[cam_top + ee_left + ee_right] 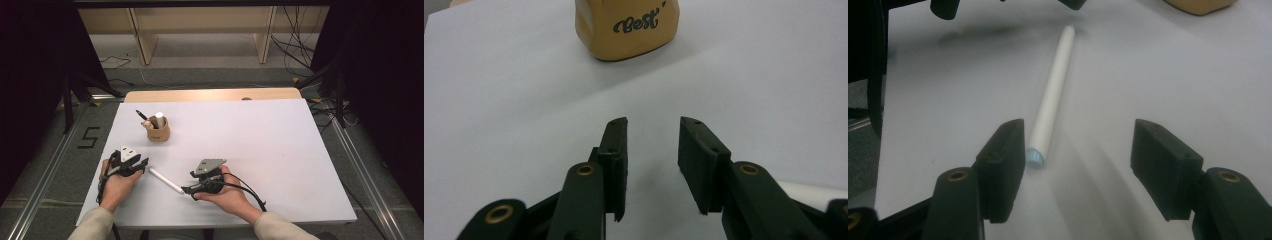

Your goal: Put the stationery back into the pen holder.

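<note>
While the smooth white tube [1052, 95] lies on the matte surface [280, 150], both hand-held grippers, left [653, 150] and right [1075, 150], stand spread, pinching nothing.

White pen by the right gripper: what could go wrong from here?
1. The pen lies loose on the table, its tip beside one of the right gripper's open fingers; a nudge could roll it away.
2. Off-centre closing might pinch only the tip.
3. The cup already holds items, so insertion may jam.
</note>
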The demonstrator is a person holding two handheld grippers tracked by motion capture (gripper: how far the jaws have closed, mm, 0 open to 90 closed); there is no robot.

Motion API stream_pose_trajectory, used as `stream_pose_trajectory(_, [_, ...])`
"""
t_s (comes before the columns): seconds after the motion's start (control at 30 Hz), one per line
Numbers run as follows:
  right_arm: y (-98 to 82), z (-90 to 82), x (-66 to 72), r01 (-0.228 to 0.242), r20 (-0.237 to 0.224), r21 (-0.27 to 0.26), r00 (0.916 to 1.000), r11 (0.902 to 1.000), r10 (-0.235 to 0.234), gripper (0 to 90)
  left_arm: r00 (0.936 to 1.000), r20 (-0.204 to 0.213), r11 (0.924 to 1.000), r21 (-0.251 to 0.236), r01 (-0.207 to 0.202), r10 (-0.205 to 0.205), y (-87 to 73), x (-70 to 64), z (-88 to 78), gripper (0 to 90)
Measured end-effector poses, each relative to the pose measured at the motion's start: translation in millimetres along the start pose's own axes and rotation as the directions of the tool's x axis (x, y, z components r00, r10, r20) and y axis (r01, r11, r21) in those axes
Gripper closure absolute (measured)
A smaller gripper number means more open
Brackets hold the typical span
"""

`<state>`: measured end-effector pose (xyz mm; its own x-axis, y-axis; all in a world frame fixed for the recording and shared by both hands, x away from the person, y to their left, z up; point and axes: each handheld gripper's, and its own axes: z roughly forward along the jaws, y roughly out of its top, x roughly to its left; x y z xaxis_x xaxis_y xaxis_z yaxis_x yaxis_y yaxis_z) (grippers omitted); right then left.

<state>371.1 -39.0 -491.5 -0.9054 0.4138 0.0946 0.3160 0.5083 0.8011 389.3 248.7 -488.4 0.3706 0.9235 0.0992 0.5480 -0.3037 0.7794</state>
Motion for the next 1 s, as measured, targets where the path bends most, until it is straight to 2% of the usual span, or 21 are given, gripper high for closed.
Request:
stream_pose_trajectory(0.17, [4.8,12.0,4.1,-0.006,-0.003,0.014,1.0000,0.9999,0.006,41.1,0.9997,0.009,0.9997,-0.003,0.023,-0.023,0.5,-0.3,0.6,60.8])
stream_pose_trajectory(0.5, [16.0,27.9,10.0,0.004,0.001,0.026,1.0000,0.9996,-0.004,44.6,0.9991,0.010,0.9991,0.005,0.042,-0.042,0.2,-0.5,1.7,55.8])
stream_pose_trajectory(1.0, [25.5,46.3,16.3,-0.004,0.017,0.063,0.9999,0.9980,0.003,50.8,0.9989,0.012,0.9989,0.014,0.045,-0.045,-0.1,-0.4,2.9,55.3])
